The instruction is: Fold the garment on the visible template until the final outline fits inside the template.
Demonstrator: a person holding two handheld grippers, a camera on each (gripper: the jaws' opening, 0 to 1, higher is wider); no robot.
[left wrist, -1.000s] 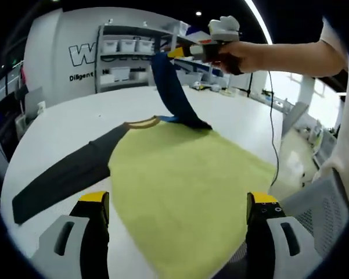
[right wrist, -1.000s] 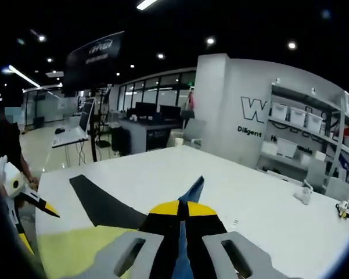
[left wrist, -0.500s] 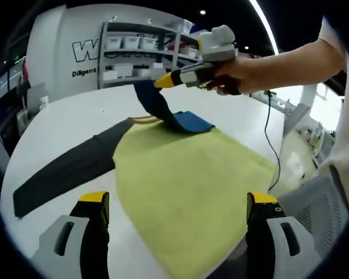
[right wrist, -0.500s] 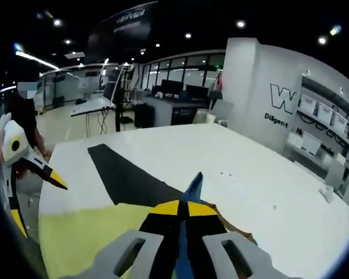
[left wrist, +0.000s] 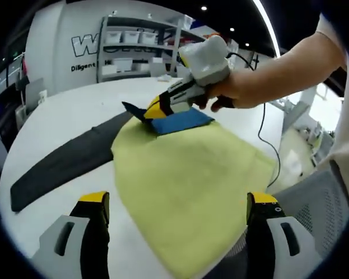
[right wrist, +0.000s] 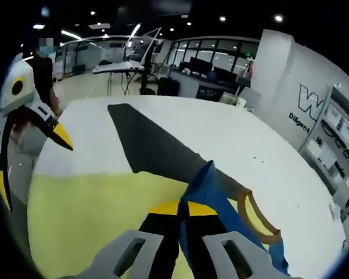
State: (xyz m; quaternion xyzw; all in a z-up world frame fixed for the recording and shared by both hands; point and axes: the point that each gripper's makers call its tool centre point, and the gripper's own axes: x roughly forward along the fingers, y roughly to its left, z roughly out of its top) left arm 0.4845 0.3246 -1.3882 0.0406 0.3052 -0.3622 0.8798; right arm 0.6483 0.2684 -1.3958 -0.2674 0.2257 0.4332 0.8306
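In the left gripper view the garment [left wrist: 191, 174] lies spread on the white table [left wrist: 64, 110], its yellow-green body taking up the middle and lower frame. One dark sleeve [left wrist: 58, 168] runs out toward the left edge, its long axis sloping from centre down to lower left. The other sleeve, the blue sleeve [left wrist: 177, 122], sits doubled over the shirt's upper centre. There the right gripper [left wrist: 154, 109] has its jaws pinched together on the cloth; the right gripper view shows the same, blue fabric rising between closed yellow-tipped jaws by the brown collar [right wrist: 258, 224]. The left gripper [left wrist: 177, 206] stands with jaws wide apart and nothing between them, low in frame near the hem. By my reading the dark sleeve is nearer the left gripper. No template outline is clear to me under the shirt.
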